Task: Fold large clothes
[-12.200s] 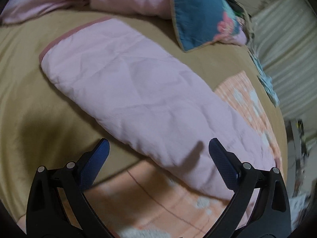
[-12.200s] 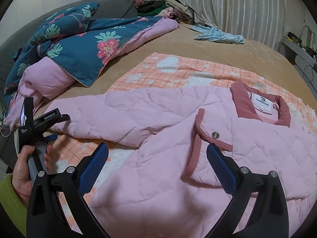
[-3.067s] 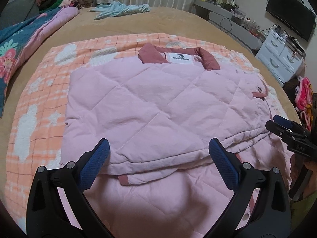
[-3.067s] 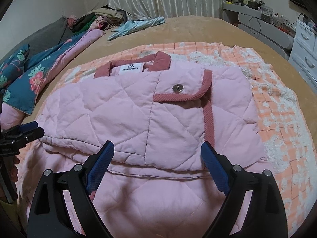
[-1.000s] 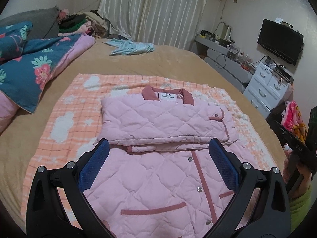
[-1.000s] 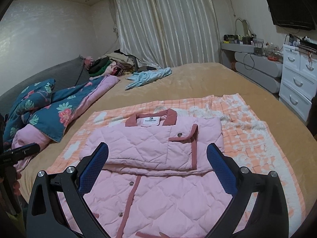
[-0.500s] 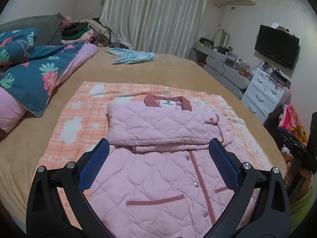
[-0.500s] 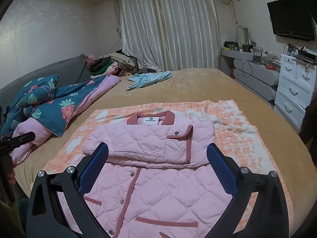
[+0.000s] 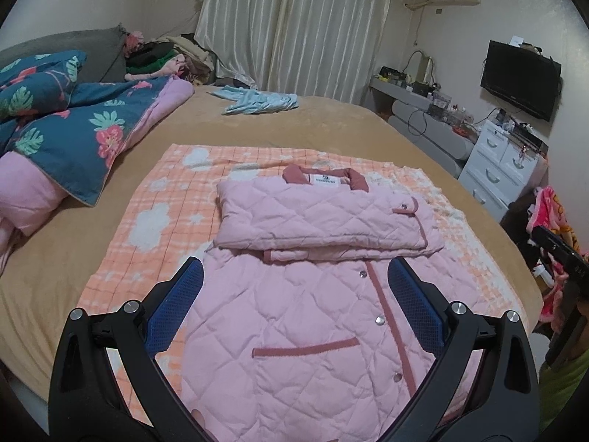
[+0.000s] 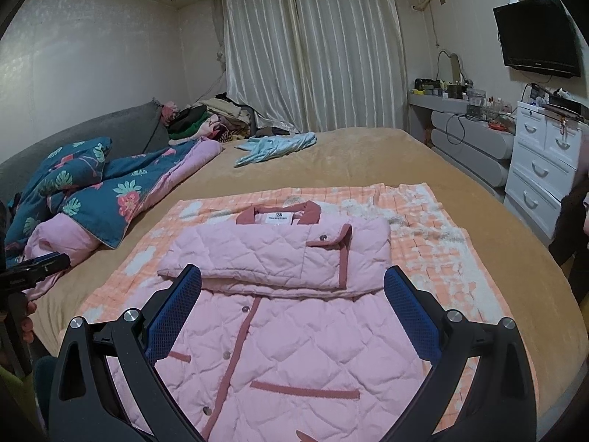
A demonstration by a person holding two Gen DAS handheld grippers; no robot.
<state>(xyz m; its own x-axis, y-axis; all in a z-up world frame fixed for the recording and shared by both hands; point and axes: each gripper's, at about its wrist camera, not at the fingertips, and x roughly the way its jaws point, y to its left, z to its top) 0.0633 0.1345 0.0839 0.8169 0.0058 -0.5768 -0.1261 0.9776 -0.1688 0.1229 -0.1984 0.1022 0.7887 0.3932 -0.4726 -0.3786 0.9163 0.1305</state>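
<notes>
Left hand-held gripper [image 9: 294, 309] hangs above the near part of the pink quilted jacket [image 9: 313, 316], jaws spread wide, blue pads [image 9: 173, 305] clear of the fabric and holding nothing. Right hand-held gripper [image 10: 292, 309] sits in much the same pose over the same garment — jaws spread, nothing between the pads, no contact with the cloth. In the left wrist view the right unit shows at the far right edge, gripped by a hand; in the right wrist view the left unit shows at the far left edge, likewise in a hand, beside a green sleeve [image 10: 11, 397]. Jacket lies front up on an orange-and-white checked blanket [image 9: 162, 213] spread on the tan bed [image 9: 331, 129]. Both sleeves are folded across the chest into a flat band just below the dark-pink collar [image 9: 325, 178]; a cuff tab with a snap [image 9: 404, 207] lies on top of the band at its right end. Lower body of the jacket is flat and unfolded, placket with snaps running down it, pocket trim [image 9: 305, 348] visible. Blue floral quilt [image 9: 73, 125] with pink lining is bunched at the left side of the bed, well apart from the jacket. Light-blue garment [image 9: 257, 99] lies at the far end near the curtains [image 9: 294, 29]. White drawers [image 10: 545, 176] and a wall television [image 9: 521, 79] stand to the right.
</notes>
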